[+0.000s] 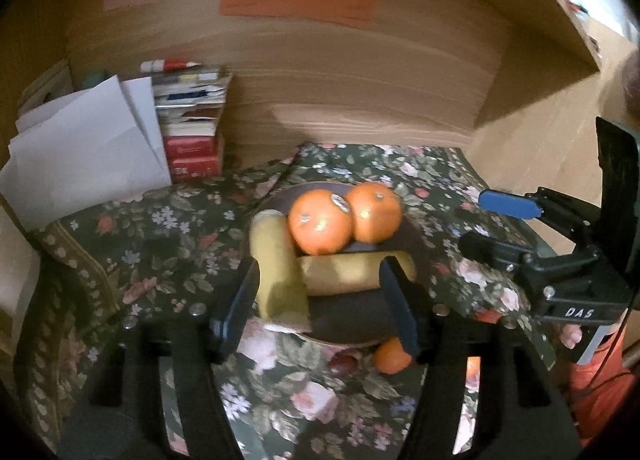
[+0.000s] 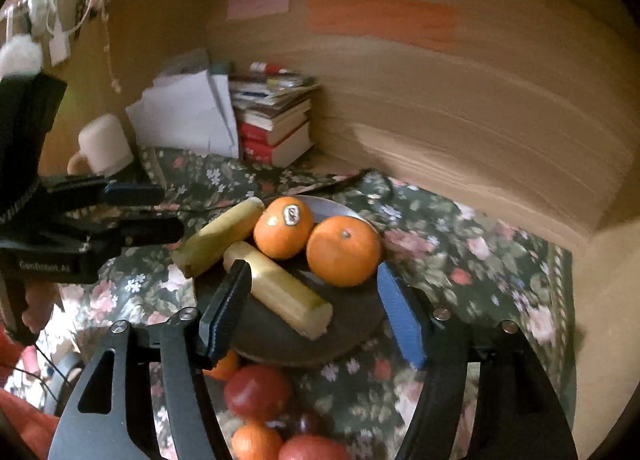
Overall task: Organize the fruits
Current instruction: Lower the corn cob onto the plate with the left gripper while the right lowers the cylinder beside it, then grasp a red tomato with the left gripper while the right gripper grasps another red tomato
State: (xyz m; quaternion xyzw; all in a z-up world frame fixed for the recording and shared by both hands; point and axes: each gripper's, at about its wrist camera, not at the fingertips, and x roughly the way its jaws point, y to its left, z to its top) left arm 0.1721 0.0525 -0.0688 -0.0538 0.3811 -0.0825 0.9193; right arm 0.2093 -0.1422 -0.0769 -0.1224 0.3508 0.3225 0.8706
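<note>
A dark plate (image 1: 352, 320) (image 2: 352, 324) on the flowered cloth holds two oranges (image 1: 320, 226) (image 2: 283, 233) and two yellow-green banana pieces (image 1: 280, 272) (image 2: 280, 292). My left gripper (image 1: 320, 300) is open and empty, hovering above the plate's near side. My right gripper (image 2: 316, 308) is open and empty above the plate too; it shows at the right of the left wrist view (image 1: 492, 220). Loose fruit lies on the cloth in front of the plate: a small orange (image 1: 392, 356), red apples (image 2: 258, 392) and another orange (image 2: 256, 442).
A stack of books (image 2: 276, 128) and white papers (image 1: 88, 152) stand at the back left against the wooden wall. A cream mug (image 2: 104, 146) sits left of them. The wooden wall closes in the back and right side.
</note>
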